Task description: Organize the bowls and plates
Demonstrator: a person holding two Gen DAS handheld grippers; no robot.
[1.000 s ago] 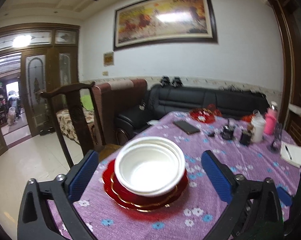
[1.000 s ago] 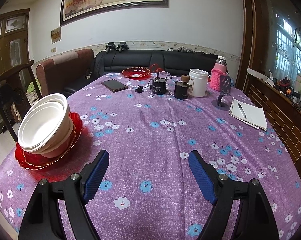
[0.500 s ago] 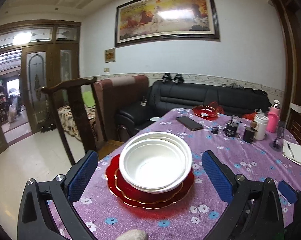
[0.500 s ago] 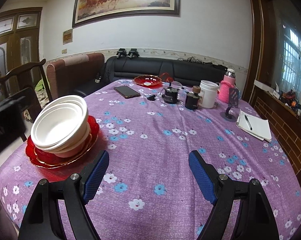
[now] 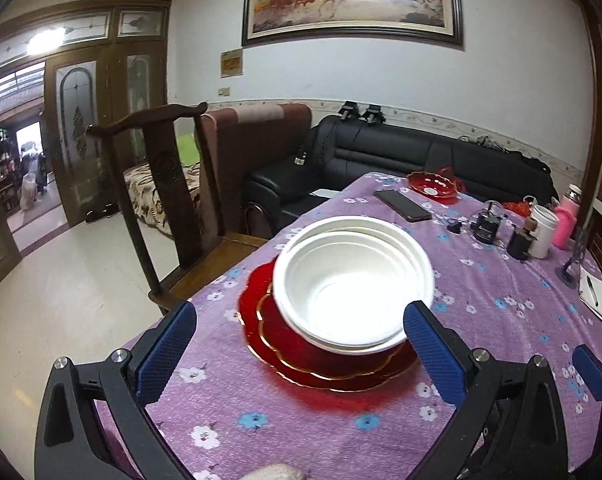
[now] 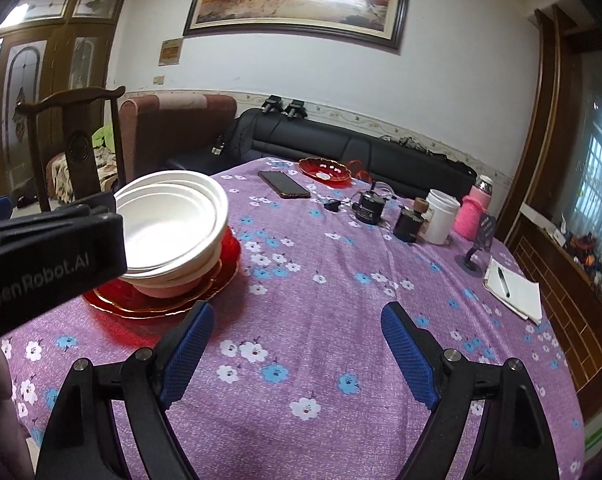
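Phone [image 6: 284,189], jars [image 6: 443,216] behind stacked bowls [image 5: 353,284]

bowls [image 5: 353,280] are stacked on the plates [image 5: 325,364], right ahead between the left tongs [image 5: 301,344]. from the right tongs [image 6: 297,356] that stack's off to the left. phone [image 6: 283,184] and a dish [image 6: 325,169] sit further back on the table [image 6: 341,288], notebook [image 6: 515,292] far right.
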